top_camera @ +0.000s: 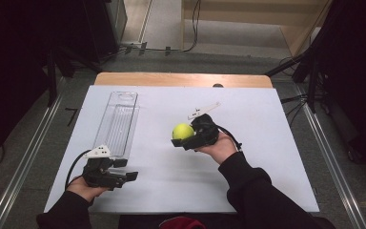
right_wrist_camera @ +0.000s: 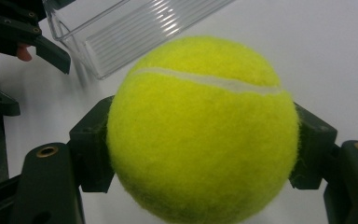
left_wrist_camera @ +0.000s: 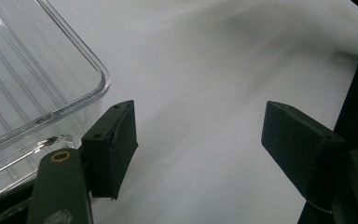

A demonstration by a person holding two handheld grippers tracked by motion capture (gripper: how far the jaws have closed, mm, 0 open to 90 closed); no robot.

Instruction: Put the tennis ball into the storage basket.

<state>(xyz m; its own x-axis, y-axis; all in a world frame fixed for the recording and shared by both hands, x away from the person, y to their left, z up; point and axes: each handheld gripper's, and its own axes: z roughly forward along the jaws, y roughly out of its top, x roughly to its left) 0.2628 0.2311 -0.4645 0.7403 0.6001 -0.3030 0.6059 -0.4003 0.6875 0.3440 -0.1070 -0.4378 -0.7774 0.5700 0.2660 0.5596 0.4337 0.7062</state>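
Tennis ball sits clamped between the right gripper jaws, lifted, not yet in the clear tray beyond; left gripper waits open and empty beside that tray.

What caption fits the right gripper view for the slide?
Right hand-held gripper clamps a fuzzy yellow-green tennis ball above the white table, clear ribbed plastic tray beyond.

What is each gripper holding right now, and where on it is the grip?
The right gripper holds a tennis ball, its jaws pressing on the ball's two opposite sides. The left gripper holds nothing; its jaws stand open beside the clear plastic tray.
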